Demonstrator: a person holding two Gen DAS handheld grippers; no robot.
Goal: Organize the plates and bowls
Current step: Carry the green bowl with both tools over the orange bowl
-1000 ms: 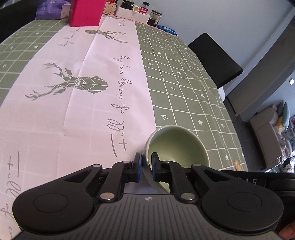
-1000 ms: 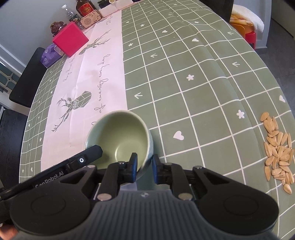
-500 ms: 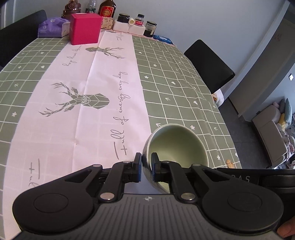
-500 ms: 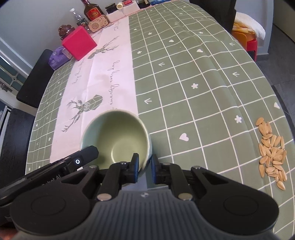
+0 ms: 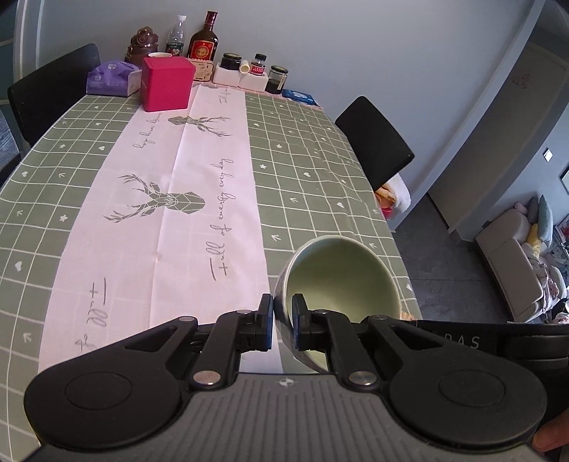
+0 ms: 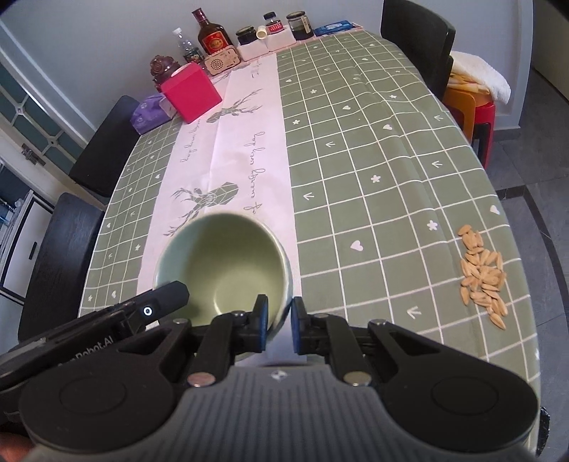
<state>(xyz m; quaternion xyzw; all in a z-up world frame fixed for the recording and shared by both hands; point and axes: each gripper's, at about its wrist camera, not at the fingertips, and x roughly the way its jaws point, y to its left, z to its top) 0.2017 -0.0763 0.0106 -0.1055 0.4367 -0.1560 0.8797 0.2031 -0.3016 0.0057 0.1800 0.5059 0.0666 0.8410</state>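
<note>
Bowl (image 5: 341, 273) pinched by both tools; tablecloth (image 5: 220, 199) reads "every day".

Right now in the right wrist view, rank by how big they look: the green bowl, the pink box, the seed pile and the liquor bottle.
1. green bowl, though it is nearest the camera
2. pink box
3. seed pile, close to the box
4. liquor bottle, farthest away
</note>
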